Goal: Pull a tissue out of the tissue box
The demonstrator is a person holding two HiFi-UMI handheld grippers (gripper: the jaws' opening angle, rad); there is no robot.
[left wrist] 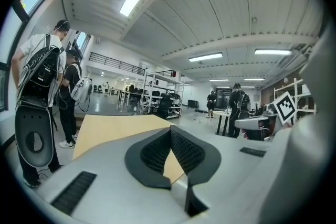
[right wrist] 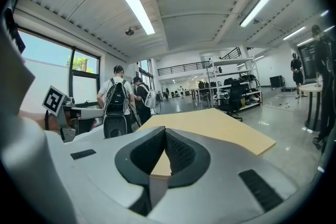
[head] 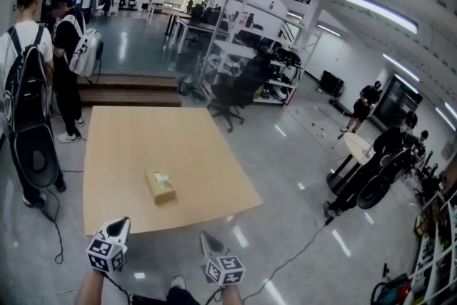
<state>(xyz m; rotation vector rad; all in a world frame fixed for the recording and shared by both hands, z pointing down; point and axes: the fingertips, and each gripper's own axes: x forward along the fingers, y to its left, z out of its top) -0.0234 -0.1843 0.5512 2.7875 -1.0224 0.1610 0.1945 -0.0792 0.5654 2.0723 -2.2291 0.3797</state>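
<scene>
A tan tissue box [head: 161,188] with a white tissue poking from its top lies on the light wooden table [head: 128,146], near the front edge. My left gripper [head: 124,221] hovers just off that front edge, left of the box and short of it. My right gripper [head: 204,235] hangs beside it, a little right of the box. Both are shut with nothing between the pads. In the left gripper view the left gripper [left wrist: 170,129] points over the tabletop [left wrist: 113,126]; in the right gripper view the right gripper [right wrist: 165,129] does the same. The box is hidden in both gripper views.
Two people with backpacks [head: 28,82] stand by the table's left side. A black office chair [head: 230,93] stands past the far right corner. A small round table [head: 357,146] and more people are at the right. A cable [head: 300,246] runs across the floor.
</scene>
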